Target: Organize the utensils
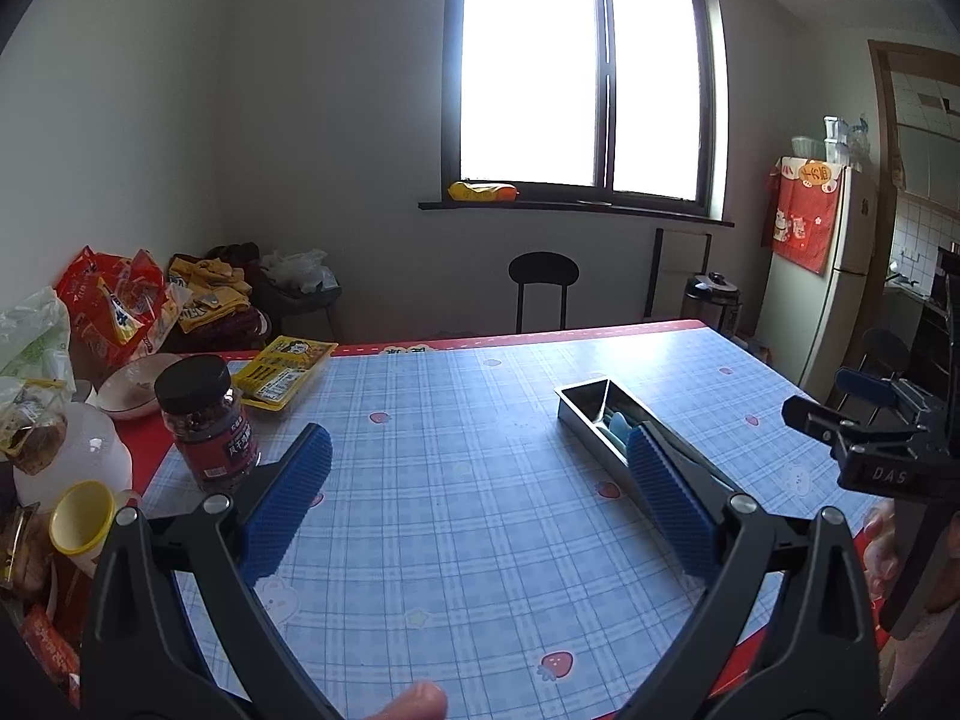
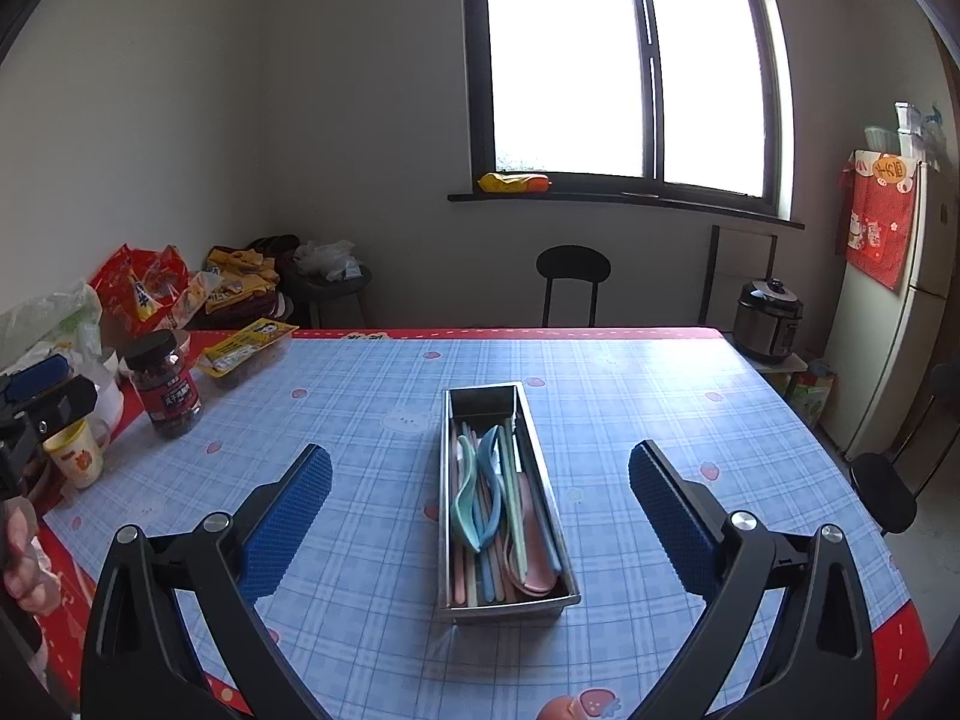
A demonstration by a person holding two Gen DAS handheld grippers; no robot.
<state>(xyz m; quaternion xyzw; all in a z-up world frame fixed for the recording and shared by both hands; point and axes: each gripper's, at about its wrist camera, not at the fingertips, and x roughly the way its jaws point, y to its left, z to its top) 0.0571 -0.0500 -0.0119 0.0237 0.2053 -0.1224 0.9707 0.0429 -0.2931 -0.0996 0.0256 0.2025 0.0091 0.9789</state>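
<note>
Quickly, counts: one steel tray [image 2: 543, 504], one dark jar [image 2: 165, 387] with black lid, one yellow cup [image 2: 75, 456], one yellow snack pack [image 2: 246, 351], one white bowl [image 1: 135, 390], two grippers. Left gripper [image 1: 480, 492] jaws spread wide, nothing between the blue pads. Right gripper [image 2: 480, 510] same, wide and empty; the tray sits on the table past its fingers, not touched. In the left wrist view the right gripper shows at the right edge, apart from the tray.

Tray is a long narrow metal box, lying lengthwise away from the right camera. Inside: pastel utensils [image 2: 498, 516], all in the near part, far end bare. Teal spoons, pink spoon, sticks in pink, blue, green; exact number unclear, they overlap.

Table [image 2: 372, 408] has a blue plaid cloth with strawberry print, red border. Jar, cup, snack pack, bowl and plastic bags [image 2: 144, 288] crowd the left end, well apart from the tray.

Room: big bright window [image 2: 624, 66], yellow item on the sill, black chair [image 2: 573, 276] behind the table, rice cooker [image 2: 771, 312] and white fridge [image 2: 900, 312] with red cloth at the right.
</note>
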